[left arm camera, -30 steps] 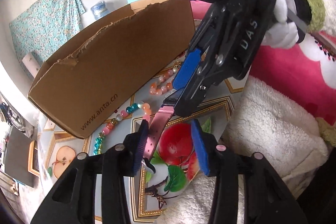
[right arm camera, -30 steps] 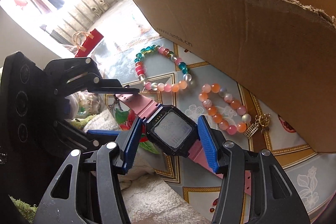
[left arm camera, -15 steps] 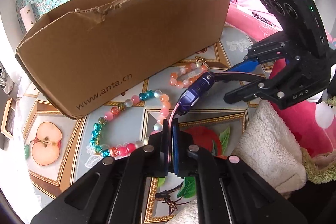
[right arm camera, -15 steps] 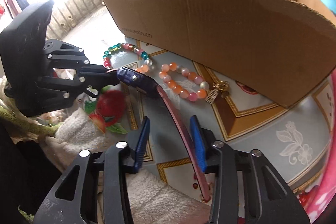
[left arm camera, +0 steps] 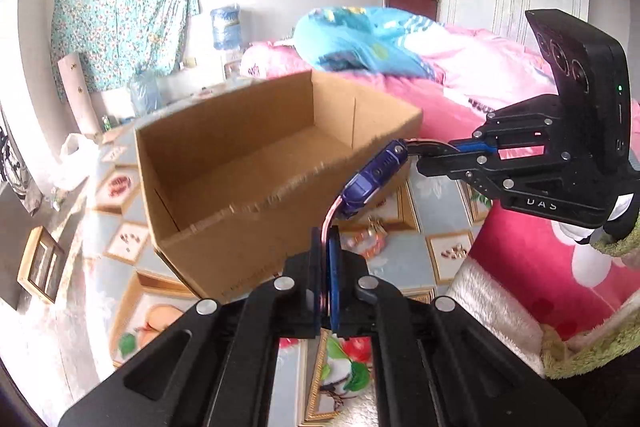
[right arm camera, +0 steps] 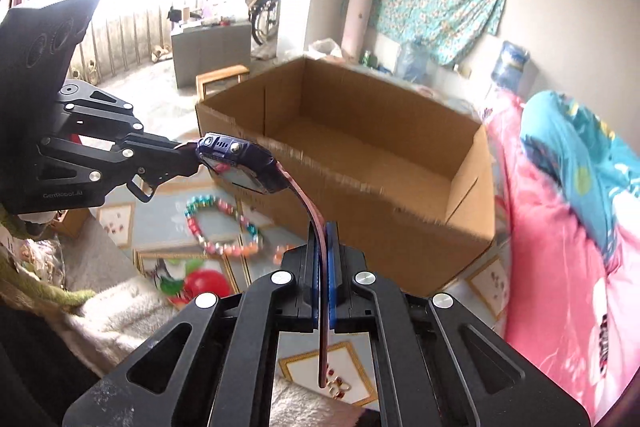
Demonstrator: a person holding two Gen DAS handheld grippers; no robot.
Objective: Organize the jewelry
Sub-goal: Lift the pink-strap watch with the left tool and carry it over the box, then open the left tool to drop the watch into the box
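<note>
While the watch (left arm camera: 374,177) hangs in the air in front of the cardboard box (left arm camera: 256,163), both grippers are clamped on its pink strap, one at each end.

Left wrist view, left to right: a floral cloth (left arm camera: 124,31) is pinned on the far wall, a water bottle (left arm camera: 225,27) stands beside it. The box sits open-topped on the patterned table cover (left arm camera: 420,199); its inside shows bare brown board. The left gripper (left arm camera: 326,279) is closed tight on one strap end, the pink band running up between its blue pads to the dark blue watch case. At the right, the right gripper (left arm camera: 430,151) comes in from the side, jaws pinched on the opposite strap end just at the case. A blurred orange bead bracelet (left arm camera: 366,243) lies on the cover below the watch. A pink bed cover (left arm camera: 480,75) lies behind.

Right wrist view, left to right: the left gripper (right arm camera: 188,155) reaches in from the left, its tips pinched on the strap right beside the case. A multicoloured bead bracelet (right arm camera: 222,227) lies on the cover beneath, beside the box's (right arm camera: 360,163) front wall. The watch (right arm camera: 240,163) is tilted, screen facing down. The right gripper (right arm camera: 323,267) is closed on the strap, which passes between its pads and sticks out below them. Its jaws have just been closing, with the strap between them.
</note>
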